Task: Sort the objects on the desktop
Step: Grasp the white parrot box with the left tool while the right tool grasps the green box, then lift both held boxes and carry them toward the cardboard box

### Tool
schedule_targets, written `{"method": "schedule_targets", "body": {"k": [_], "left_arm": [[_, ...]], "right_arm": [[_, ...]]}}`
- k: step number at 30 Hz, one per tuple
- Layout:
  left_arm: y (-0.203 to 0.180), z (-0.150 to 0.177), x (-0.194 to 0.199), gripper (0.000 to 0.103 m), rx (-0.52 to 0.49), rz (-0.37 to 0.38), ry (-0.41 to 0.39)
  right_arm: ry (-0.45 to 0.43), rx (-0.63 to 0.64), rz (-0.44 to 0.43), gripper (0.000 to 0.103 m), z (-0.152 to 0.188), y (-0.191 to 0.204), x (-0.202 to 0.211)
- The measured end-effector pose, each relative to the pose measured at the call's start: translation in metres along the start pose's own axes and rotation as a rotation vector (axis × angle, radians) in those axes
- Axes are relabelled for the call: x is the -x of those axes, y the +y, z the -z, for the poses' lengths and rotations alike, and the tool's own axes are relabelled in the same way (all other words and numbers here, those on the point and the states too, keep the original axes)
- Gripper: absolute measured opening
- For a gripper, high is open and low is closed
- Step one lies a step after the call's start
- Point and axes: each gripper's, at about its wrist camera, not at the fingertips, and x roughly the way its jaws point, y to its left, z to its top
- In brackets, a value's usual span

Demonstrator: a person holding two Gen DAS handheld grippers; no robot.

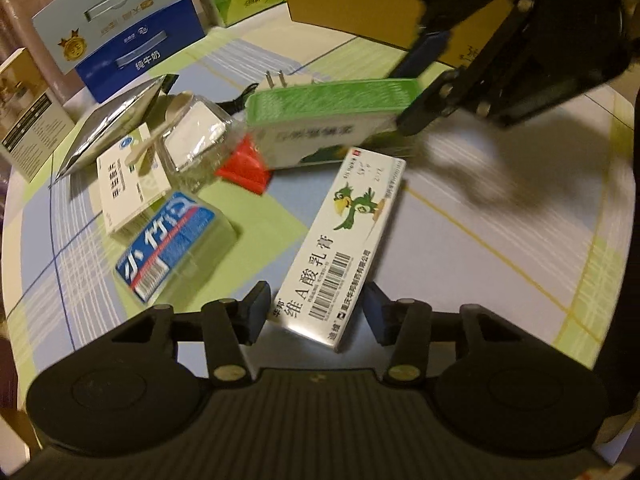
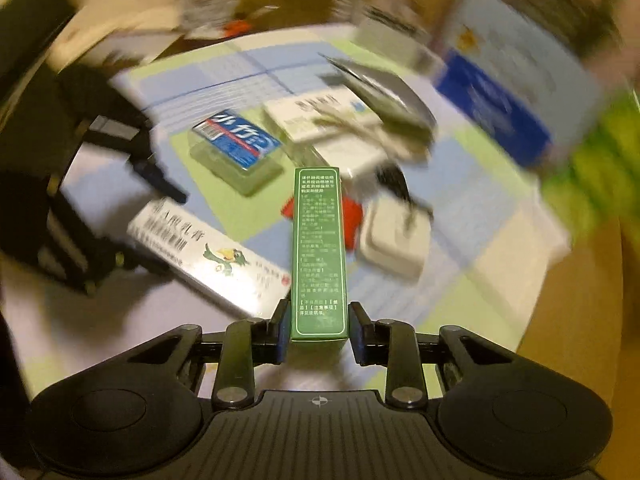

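Two tools are each at a box, so the step in hand looks like the pick-up stage of sorting the clutter on the checked worktop [image 1: 500, 216]. At the lower centre of the left wrist view, the left tool [image 1: 316, 312] has its jaws drawn in to a medium gap around the near end of the white ointment box [image 1: 344, 248] with the green bird print; the left pad seems to touch the box edge, the right one sits just beside it, so I cannot tell that the grip is firm, and the box appears to lie flat. In the right wrist view the right tool [image 2: 318, 330] stands narrow around the end of the green box [image 2: 319, 248], which runs up the middle of the frame; in the left view that tool reaches in from the upper right to the box's end. Near by, left of centre, lie a blue-labelled clear case [image 1: 172, 240], a red object [image 1: 244, 168] and a white packet [image 1: 128, 184]. Next, judging by this, each tool must squeeze fully, then lift straight up so neither box drags its neighbours.
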Motion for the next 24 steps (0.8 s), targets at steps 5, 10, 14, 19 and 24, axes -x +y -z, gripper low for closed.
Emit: {"method": "schedule_targets", "body": {"k": [5, 10, 14, 19, 24], "left_arm": [[-0.024, 0.006, 0.017, 0.044, 0.044, -0.004, 0.003], [-0.037, 0.007, 0.025, 0.054, 0.093, -0.014, -0.032], [-0.039, 0.0, 0.023, 0.057, 0.115, -0.047, -0.059], [-0.033, -0.013, 0.013, 0.055, 0.15, -0.062, -0.082], [-0.028, -0.018, 0.002, 0.041, 0.187, -0.068, -0.085]], "right_arm": [[0.052, -0.274, -0.038, 0.027, 0.025, -0.005, 0.021], [0.01, -0.354, -0.013, 0.03, 0.045, -0.001, 0.025], [-0.045, -0.365, 0.014, 0.039, 0.052, 0.004, 0.02], [-0.103, -0.414, 0.006, 0.043, 0.057, 0.0, 0.011], [-0.166, -0.391, 0.034, 0.043, 0.062, 0.004, 0.011]]}}
